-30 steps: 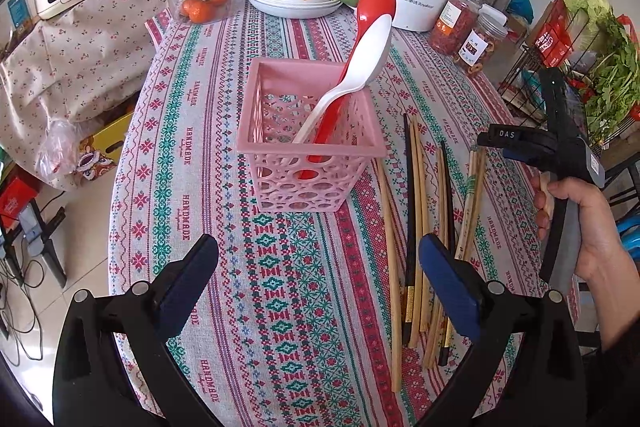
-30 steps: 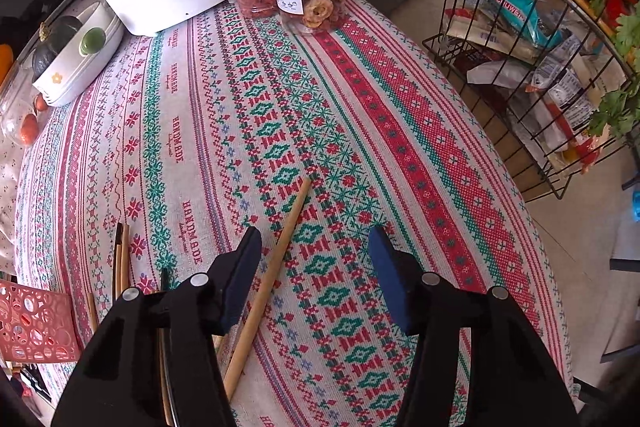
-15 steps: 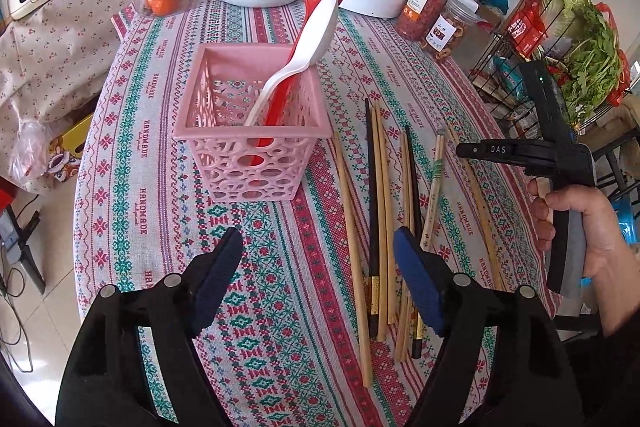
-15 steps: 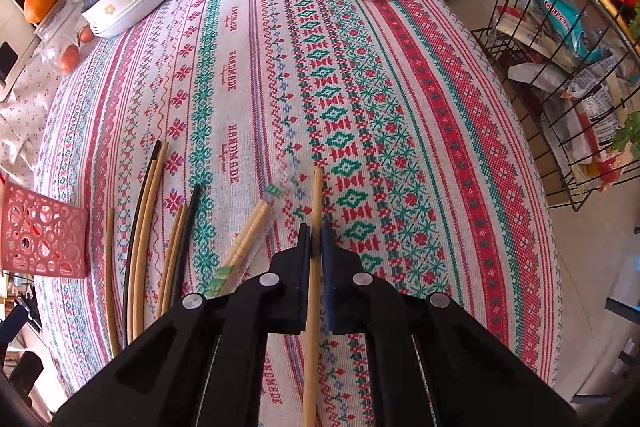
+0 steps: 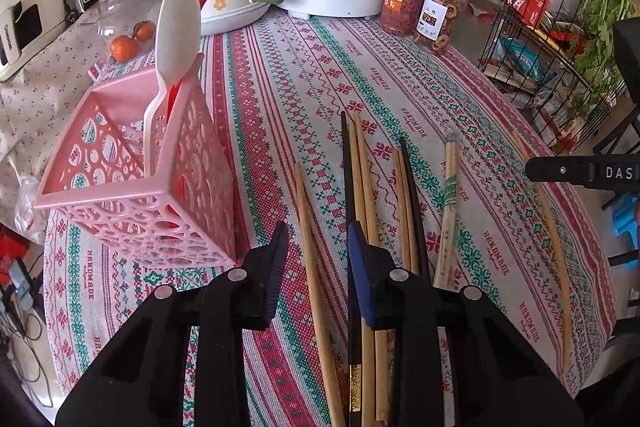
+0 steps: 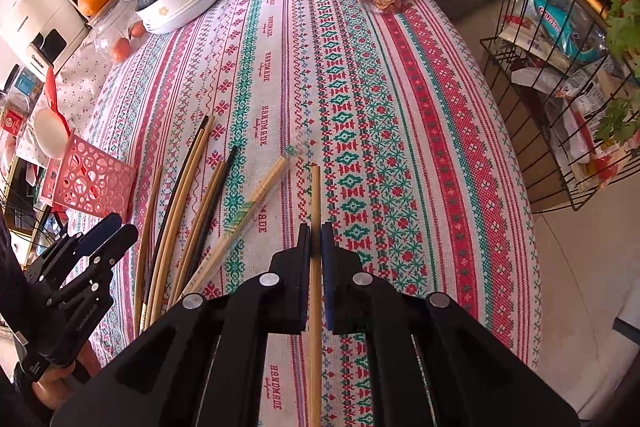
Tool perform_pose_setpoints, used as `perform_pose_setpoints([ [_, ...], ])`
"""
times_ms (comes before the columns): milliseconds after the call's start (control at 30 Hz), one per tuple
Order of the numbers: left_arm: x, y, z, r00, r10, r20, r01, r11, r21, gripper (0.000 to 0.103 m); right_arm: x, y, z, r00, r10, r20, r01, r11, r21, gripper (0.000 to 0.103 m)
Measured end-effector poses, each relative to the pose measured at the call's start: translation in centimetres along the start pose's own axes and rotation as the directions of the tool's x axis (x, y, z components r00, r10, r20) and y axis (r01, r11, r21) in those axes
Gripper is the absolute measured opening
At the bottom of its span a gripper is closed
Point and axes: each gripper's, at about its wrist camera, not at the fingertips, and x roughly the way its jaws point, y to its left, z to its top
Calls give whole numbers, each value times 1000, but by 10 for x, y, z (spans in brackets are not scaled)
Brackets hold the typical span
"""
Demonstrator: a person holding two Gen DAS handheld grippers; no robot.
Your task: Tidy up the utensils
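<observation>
— Where do our right gripper jaws stand?
— Closed tight on a bamboo chopstick, which runs straight out between them over the patterned surface.
— And our left gripper?
— Its jaws gape, holding nothing; one single chopstick lies on the cloth in the gap, the other chopsticks just right of it. The pink basket with two spoons sits beside our left jaw.

Bare tablecloth lies ahead of the right gripper; loose chopsticks crowd its left, a wire rack its right.
</observation>
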Motion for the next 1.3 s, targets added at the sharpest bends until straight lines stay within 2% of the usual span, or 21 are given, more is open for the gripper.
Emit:
perform_pose_setpoints([
  [100,10,-2,-3,999,48,-13,-48,999,22,29,-2,-2,-4,1000,15,-7,-15,1000,-16,6],
  [433,27,-6,-1,995,76,-61,-74,997,33,27,-10,1,-9,999,35,-2,-35,998,-44,6],
  [633,24,-6,-2,993,53,-102,-50,998,24,7,-25,8,-17,998,50,26,-49,998,-51,6],
  [733,15,-6,-6,995,13,-102,-12,1000,11,5,-39,13,-23,996,66,54,-62,996,-60,6],
  [1033,-50,-11,-9,996,-92,20,92,996,4,5,-91,37,-41,975,133,180,-115,987,-108,6],
  [1300,-117,4,-6,976,-137,171,140,990,-7,5,-121,62,-45,948,148,281,-104,981,-165,6],
])
